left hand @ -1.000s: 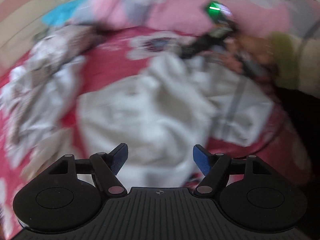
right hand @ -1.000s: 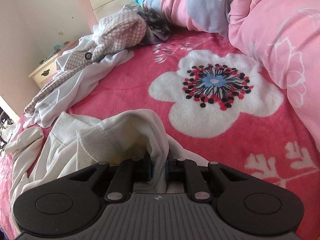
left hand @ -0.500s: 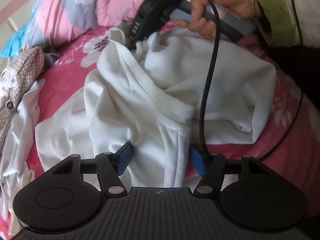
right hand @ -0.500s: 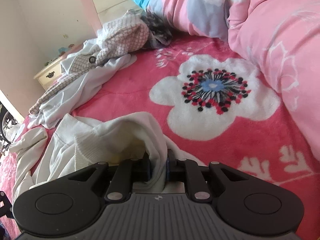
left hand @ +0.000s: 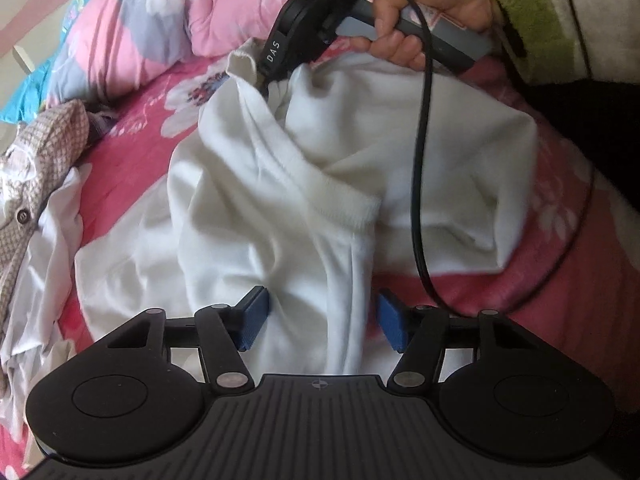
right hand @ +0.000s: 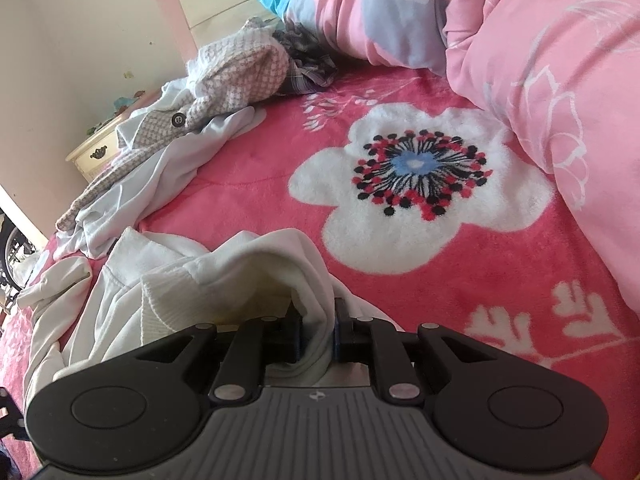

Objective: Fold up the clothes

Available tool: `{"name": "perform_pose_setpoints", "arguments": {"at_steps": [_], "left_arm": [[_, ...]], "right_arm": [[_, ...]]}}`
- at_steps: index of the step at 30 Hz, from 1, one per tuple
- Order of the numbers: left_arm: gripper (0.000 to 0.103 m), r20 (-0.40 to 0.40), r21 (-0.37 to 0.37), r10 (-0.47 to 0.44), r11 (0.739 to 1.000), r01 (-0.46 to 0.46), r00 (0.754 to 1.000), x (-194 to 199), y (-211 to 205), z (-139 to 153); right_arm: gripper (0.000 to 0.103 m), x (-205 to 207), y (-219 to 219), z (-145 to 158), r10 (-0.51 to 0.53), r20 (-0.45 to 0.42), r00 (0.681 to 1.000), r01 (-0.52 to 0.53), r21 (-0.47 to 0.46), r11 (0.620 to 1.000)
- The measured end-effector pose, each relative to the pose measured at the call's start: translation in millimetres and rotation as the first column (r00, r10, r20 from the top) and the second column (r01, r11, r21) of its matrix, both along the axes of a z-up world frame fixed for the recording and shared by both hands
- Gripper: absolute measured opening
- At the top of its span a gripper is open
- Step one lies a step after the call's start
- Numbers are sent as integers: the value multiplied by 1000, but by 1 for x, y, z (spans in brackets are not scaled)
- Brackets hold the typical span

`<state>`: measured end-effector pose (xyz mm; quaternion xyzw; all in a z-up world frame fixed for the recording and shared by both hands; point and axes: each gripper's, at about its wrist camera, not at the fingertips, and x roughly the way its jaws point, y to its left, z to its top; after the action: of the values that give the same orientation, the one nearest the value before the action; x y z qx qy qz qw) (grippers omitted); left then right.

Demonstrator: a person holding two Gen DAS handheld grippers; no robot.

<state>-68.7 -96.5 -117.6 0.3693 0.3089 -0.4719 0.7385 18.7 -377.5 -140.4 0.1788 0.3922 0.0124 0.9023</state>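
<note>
A white sweater lies crumpled on the pink flowered blanket. My left gripper is low over its near part. A thick fold with a ribbed hem runs between the blue pads, the jaws are closing, and small gaps still show beside the cloth. A hand holds my right gripper at the sweater's far edge. In the right wrist view my right gripper is shut on a bunched white fold of the sweater, lifting it slightly off the blanket.
A checked garment and pale clothes are piled at the far left. A pink duvet bulges along the right. A black cable hangs across the sweater. A cream nightstand stands beyond the bed.
My left gripper has come down from a blurred sweep onto the white sweater, and its jaws have narrowed around a fold. The right gripper has kept its hold and place.
</note>
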Motion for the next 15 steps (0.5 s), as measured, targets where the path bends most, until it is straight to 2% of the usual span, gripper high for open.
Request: {"name": "perform_pose_setpoints", "arguments": {"at_steps": [2,3,4,5,8,10,12,14,15], "left_arm": [[44,-2,-31,40,999,-40,999,7,-1,-3],[41,-13,-47,61,997,-62,998,11,0,-2],[30,-24,-67,83,994,-84,996,16,2,1],[24,-33,-94,109,989,-111,994,20,6,5],[20,-57,-199,202,957,-210,978,31,22,25],[20,-87,-267,276,919,-289,957,40,33,36],[20,-133,-326,368,860,-392,920,53,44,40],[20,-170,-351,445,806,-476,879,64,48,37],[20,-192,-348,470,788,-508,861,70,47,34]], "right_arm": [[15,0,0,0,-1,3,1000,1,-1,1000],[15,0,0,0,-2,5,1000,2,-1,1000],[15,0,0,1,-3,8,1000,3,-2,1000],[15,-1,-1,1,-4,12,1000,4,-1,1000],[15,-1,-1,2,-8,27,1000,8,-3,1000],[16,0,-1,3,-6,39,999,7,-15,1000],[17,0,0,5,-3,51,999,5,-30,1000],[19,1,3,6,4,60,998,0,-54,999],[19,1,4,7,7,60,998,-3,-67,998]]}}
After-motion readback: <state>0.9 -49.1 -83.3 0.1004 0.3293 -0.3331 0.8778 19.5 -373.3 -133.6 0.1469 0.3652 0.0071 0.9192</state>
